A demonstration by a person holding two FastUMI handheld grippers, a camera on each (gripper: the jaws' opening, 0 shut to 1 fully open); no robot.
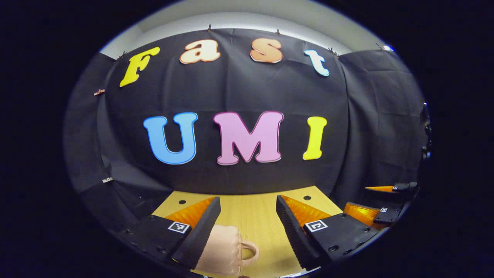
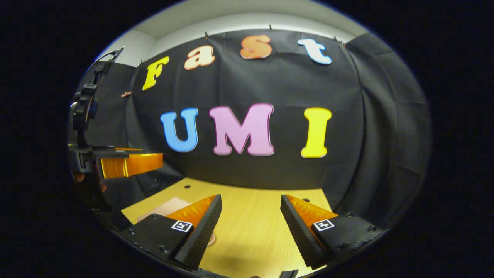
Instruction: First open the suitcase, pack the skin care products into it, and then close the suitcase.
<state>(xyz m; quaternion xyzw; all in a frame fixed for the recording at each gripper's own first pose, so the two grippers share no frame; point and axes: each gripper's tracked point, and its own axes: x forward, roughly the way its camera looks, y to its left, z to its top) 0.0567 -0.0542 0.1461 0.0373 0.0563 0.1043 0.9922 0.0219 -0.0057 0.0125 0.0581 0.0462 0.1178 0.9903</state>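
The left tool (image 1: 248,216) is held level above the light wooden desk (image 1: 254,216), pointing at the black cloth wall (image 1: 247,96) of the booth. Its two fingers are spread wide apart and grip nothing. The small pink padded suitcase with a loop handle (image 1: 225,249) lies on the desk just below the left tool, partly covered by one finger (image 1: 200,231); its handle projects into the gap between the fingers.

The right tool (image 2: 251,218) is likewise level above the desk and aimed at the same wall, with its fingers spread and nothing between them. In the right gripper view, the suitcase (image 2: 170,206) is a pale pink shape on the desk, partly hidden behind one finger (image 2: 198,227). The right tool (image 1: 380,204) also appears in the left gripper view, beside the left tool and well apart from the suitcase. In the right gripper view the left tool (image 2: 129,164) hangs above the desk, higher than the suitcase.
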